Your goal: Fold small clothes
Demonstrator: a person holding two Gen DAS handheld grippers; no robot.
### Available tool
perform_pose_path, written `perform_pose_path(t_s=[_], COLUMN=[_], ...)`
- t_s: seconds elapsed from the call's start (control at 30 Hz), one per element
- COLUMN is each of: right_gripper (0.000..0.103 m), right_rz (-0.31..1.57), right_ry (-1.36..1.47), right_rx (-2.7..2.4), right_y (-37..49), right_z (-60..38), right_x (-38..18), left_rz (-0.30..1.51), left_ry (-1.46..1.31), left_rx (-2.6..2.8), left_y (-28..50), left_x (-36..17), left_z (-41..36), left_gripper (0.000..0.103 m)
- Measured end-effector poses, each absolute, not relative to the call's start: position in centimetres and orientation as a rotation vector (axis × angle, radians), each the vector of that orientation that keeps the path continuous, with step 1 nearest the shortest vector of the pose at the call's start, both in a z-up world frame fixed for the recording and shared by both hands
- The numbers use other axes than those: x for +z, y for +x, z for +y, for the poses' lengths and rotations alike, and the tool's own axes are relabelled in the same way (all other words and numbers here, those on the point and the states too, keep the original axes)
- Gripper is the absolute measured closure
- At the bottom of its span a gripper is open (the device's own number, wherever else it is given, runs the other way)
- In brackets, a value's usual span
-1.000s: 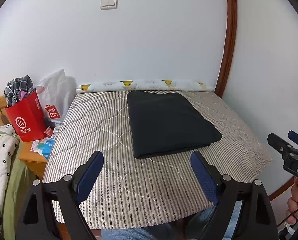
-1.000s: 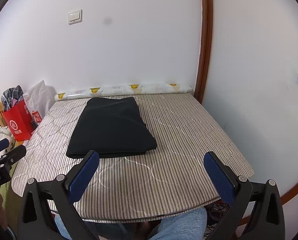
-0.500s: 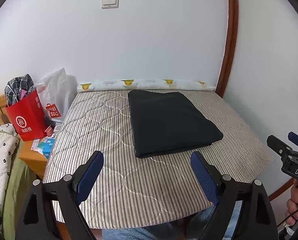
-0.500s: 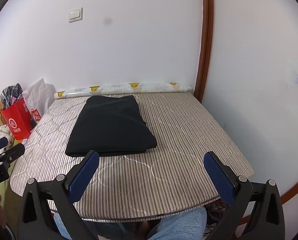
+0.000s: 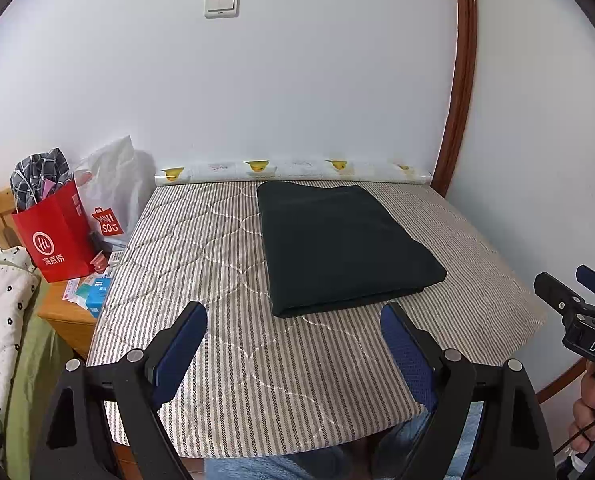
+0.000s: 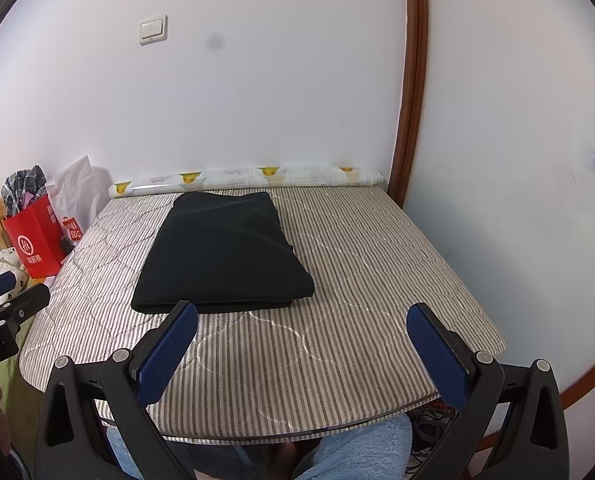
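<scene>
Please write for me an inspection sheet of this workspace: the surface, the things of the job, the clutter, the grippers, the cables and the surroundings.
Surface: striped quilted pad, flat.
Job's things: dark folded garment lies on the pad, towards the back.
Clutter: red bag, white plastic bag, small packets on the wooden side table.
Grippers: left gripper and right gripper both open, empty, short of the garment.
Cables: tangle under the pad's edge.
Surroundings: white walls, wall switch, patterned roll.
</scene>
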State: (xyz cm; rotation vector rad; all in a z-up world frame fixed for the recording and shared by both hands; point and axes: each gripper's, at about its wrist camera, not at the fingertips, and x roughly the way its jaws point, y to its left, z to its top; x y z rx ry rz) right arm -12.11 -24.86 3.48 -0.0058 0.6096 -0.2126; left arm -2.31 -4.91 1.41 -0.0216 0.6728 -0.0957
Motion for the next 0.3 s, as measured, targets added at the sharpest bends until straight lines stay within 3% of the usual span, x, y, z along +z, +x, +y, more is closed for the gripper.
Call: perform_pose_path(t_s=[0.3], right_gripper=[0.0], right_rz=[0.601], right_ry=[-0.012], right_rx=[-0.21], right_y=[-12.2], right_z=[-24.73], right_x=[3.59], left_rz=[0.674], left_ry=[-0.029], left_rx=[-0.074], left_y=[-2.22], left_x=[1.41], left_z=[-5.35], left_gripper=[0.013])
